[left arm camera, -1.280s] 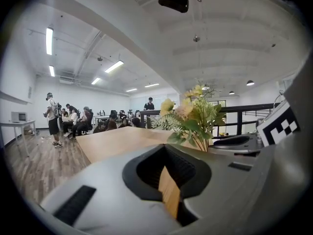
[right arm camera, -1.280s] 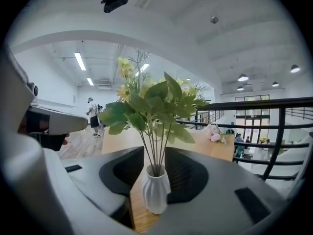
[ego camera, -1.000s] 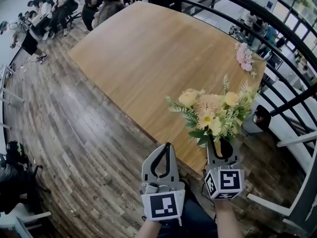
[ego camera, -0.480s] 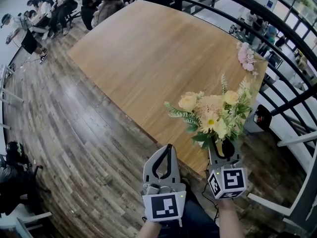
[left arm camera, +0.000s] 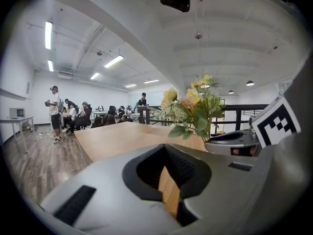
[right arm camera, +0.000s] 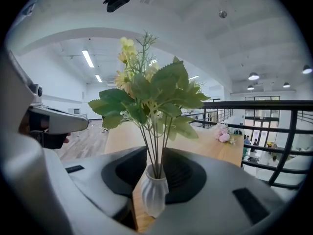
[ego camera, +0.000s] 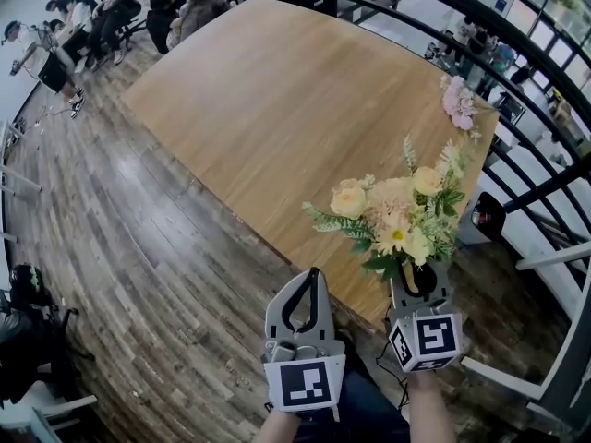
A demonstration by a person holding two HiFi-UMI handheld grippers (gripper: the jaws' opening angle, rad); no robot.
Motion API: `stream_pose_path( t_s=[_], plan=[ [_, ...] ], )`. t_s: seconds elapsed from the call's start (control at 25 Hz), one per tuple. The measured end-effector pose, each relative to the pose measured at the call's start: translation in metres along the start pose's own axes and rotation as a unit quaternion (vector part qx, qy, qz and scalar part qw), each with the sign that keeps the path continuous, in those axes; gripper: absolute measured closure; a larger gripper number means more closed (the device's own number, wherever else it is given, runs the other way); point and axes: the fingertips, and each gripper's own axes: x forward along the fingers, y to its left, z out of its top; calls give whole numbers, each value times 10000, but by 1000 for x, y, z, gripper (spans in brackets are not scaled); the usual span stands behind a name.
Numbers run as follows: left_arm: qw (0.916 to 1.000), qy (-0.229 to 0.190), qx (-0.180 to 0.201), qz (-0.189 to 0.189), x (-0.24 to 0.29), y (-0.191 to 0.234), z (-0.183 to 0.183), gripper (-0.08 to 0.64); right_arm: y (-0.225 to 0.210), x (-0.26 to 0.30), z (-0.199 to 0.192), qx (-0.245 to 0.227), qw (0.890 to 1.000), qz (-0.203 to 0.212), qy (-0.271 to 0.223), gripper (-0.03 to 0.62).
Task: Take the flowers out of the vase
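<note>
A bouquet of yellow and peach flowers (ego camera: pixel 397 215) with green leaves stands in a small white ribbed vase (right arm camera: pixel 154 195) at the near edge of the wooden table (ego camera: pixel 277 100). In the head view the blooms hide the vase. My right gripper (ego camera: pixel 415 277) reaches under the bouquet. Its jaws are closing with the vase between them, and I see no firm press on it. My left gripper (ego camera: pixel 311 273) hovers just left of the bouquet, off the table's edge, shut and empty. The flowers (left arm camera: pixel 193 104) show at its right.
A bunch of pink flowers (ego camera: pixel 456 104) lies at the table's far right edge. A dark metal railing (ego camera: pixel 517 53) curves close along the right side. Several people (ego camera: pixel 92 17) sit and stand at the far left, across the plank floor (ego camera: pixel 138 247).
In the head view the bouquet sits a little higher and further left than a second ago. Both grippers have hardly shifted.
</note>
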Motion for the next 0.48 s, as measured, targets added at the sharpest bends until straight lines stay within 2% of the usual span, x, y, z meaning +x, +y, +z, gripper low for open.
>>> stream_pose_path(
  t_s=[0.16,0.48],
  plan=[
    [10000,8,-7,2,-4,3,-3,528,5,-4,0,-108,9999,-62,-29,508],
    [10000,13,7,-5,-5,2,-3,528,3,-8,3,-274,9994,-171,-107,534]
  ],
)
